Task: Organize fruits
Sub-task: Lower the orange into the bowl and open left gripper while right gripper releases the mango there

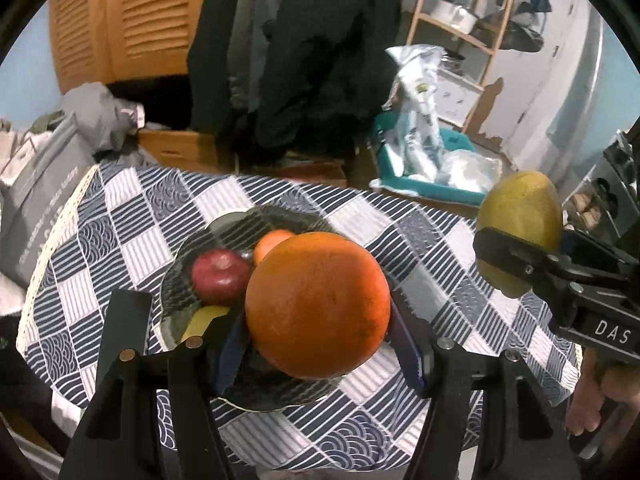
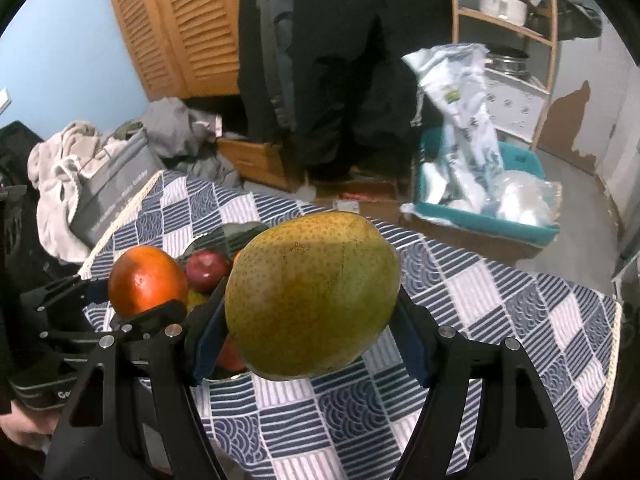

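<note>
**Two tongs, each carrying a fruit above the table**

The left gripper (image 1: 316,344) pinches a large orange (image 1: 317,305) between its blue pads, held over the dark plate (image 1: 224,224). On the plate lie a red apple (image 1: 221,277), a small orange fruit (image 1: 273,242) and a yellow fruit (image 1: 205,319). The right gripper (image 2: 308,344) clamps a green-yellow mango (image 2: 313,295) above the checked tablecloth (image 2: 500,304), to the right of the plate.

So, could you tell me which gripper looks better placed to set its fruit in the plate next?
Left, probably: the left gripper holds the orange directly over the plate, while the mango hangs off to the side.
</note>
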The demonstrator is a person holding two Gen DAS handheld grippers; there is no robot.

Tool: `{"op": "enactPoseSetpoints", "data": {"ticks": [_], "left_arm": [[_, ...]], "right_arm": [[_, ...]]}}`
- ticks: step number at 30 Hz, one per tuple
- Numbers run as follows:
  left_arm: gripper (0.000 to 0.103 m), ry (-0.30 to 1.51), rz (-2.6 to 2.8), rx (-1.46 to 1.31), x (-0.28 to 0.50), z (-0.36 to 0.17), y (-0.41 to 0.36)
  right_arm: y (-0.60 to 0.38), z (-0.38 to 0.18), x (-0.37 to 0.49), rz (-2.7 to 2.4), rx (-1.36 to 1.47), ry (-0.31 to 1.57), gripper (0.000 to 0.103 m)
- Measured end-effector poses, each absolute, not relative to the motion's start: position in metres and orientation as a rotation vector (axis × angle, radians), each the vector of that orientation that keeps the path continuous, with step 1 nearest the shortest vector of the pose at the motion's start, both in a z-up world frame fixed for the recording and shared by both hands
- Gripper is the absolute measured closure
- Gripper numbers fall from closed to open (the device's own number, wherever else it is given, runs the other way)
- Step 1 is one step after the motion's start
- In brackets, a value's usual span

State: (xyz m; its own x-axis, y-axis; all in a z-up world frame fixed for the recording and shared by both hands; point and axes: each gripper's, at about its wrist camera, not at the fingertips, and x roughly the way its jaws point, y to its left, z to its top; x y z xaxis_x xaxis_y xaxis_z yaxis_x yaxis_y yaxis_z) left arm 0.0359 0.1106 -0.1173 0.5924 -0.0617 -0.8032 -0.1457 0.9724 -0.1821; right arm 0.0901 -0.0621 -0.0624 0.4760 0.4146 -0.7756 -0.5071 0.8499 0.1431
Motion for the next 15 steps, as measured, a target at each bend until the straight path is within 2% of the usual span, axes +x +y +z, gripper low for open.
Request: {"op": "enactPoseSetpoints", "data": {"ticks": [15], "left_arm": [[0.036,1.054,0.141,-0.313,0.048,-0.177,0.149]], "right_arm": [[-0.014,-0.132,0.112,0.603,-0.114,1.058,0.029]]}}
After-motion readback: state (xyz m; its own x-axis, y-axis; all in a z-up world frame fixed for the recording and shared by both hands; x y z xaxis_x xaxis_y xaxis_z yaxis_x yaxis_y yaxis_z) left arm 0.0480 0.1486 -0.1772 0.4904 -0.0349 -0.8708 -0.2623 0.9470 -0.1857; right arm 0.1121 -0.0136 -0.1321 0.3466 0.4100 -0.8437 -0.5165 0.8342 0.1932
